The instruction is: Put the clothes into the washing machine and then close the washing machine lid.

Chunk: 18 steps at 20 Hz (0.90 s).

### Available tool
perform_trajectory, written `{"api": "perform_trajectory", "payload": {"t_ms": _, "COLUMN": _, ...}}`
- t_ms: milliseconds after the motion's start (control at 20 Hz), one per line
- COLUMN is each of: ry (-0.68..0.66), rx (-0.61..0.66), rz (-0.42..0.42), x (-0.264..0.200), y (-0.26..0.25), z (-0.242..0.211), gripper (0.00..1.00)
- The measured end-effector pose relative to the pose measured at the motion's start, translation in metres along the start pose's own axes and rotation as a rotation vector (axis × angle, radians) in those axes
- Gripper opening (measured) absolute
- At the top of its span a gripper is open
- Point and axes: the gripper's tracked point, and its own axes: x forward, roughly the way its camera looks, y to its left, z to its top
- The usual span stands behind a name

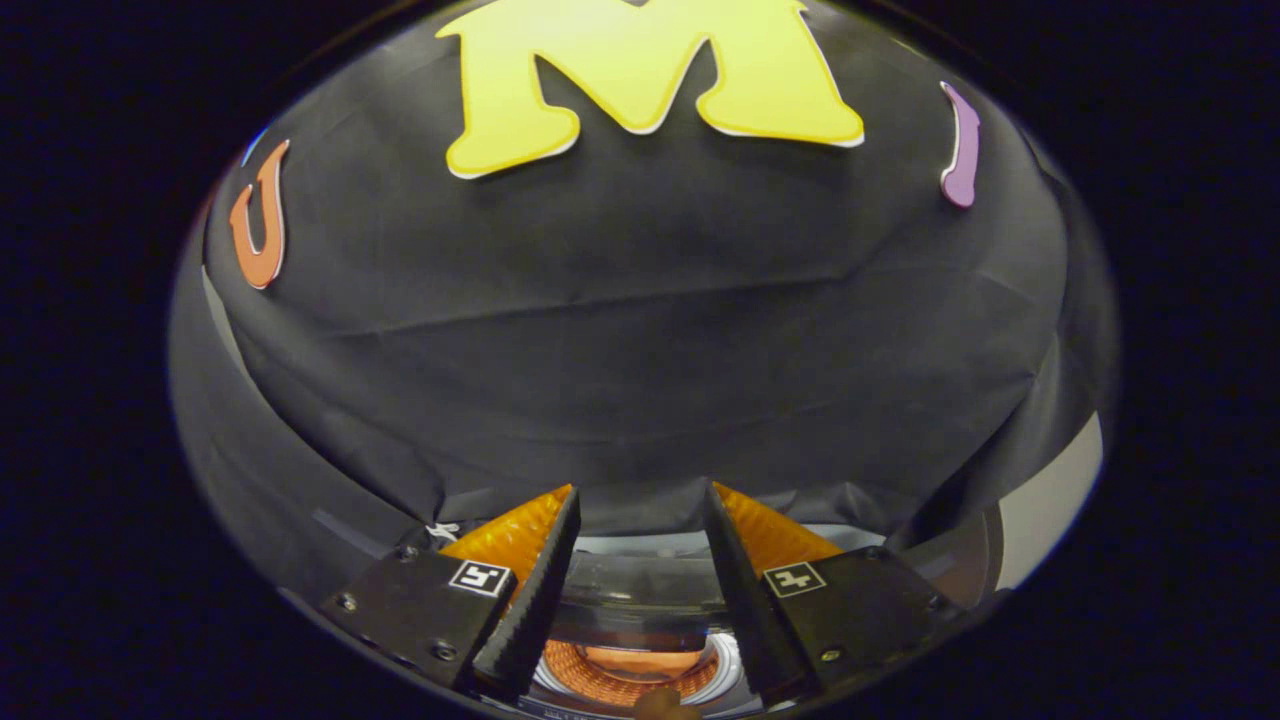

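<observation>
Gaping empty, gripper (640, 520) jaws frame washing machine (632, 672) below.

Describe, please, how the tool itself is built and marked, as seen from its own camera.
The tool has two wedge-shaped fingers with ribbed inner faces. Each sits on a flat black plate fastened with screws and bearing a small square black-and-white marker.

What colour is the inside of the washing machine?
Orange, seen between the open tool's fingers in the gripper view: washing machine drum.
</observation>
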Motion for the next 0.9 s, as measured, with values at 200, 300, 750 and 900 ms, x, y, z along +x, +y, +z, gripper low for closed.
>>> {"api": "perform_trajectory", "payload": {"t_ms": 200, "ry": -0.009, "rx": -0.055, "rz": -0.003, "x": 0.003, "y": -0.001, "z": -0.004, "gripper": 0.78}}
{"api": "perform_trajectory", "payload": {"t_ms": 300, "ry": -0.033, "rx": -0.059, "rz": -0.001, "x": 0.002, "y": 0.000, "z": -0.002, "gripper": 0.78}}
{"api": "perform_trajectory", "payload": {"t_ms": 750, "ry": -0.134, "rx": -0.076, "rz": 0.017, "x": -0.019, "y": 0.001, "z": -0.013, "gripper": 0.78}}
{"api": "perform_trajectory", "payload": {"t_ms": 900, "ry": -0.155, "rx": -0.078, "rz": 0.018, "x": -0.028, "y": 0.002, "z": -0.020, "gripper": 0.78}}
